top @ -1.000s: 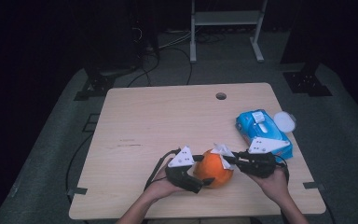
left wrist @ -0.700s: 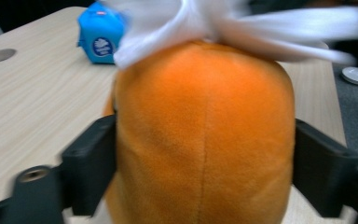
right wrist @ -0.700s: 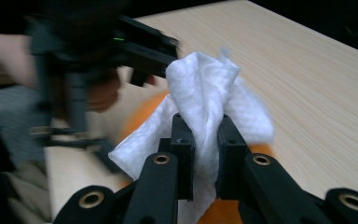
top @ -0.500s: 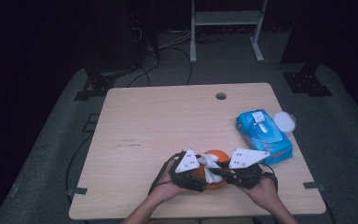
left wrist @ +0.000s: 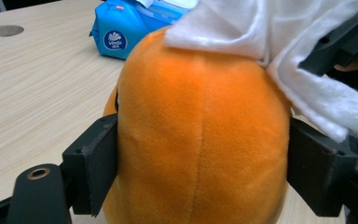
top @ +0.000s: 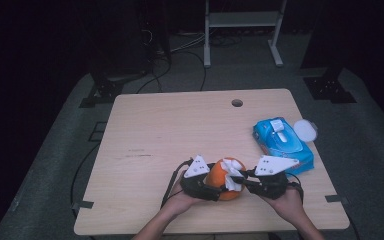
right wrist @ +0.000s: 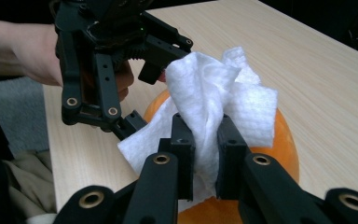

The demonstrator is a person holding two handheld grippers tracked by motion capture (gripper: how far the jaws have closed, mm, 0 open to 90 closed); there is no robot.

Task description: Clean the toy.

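Wiping step in hand, by the look of it. Left claw clamping the orange plush toy across its sides, pads pressing the fabric in the left gripper view, jaws having just been easing a little wider while keeping the toy between them. Right claw pinching a bunched white wipe tight between its pads, cloth spilling up and over the toy's top just ahead of the fingertips. Toy sitting on the counter near its front edge, directly between both claws. Blue wipe pack lying beyond the right claw and to its outer side, a white round lid just past it, touching or not unclear.

Judging next: dragging the wipe across the plush surface while holding the toy steady. Calling for firm left grip, since soft fabric is likely squashing and rolling under sideways push; light downward pressure from the right to avoid shedding the cloth.
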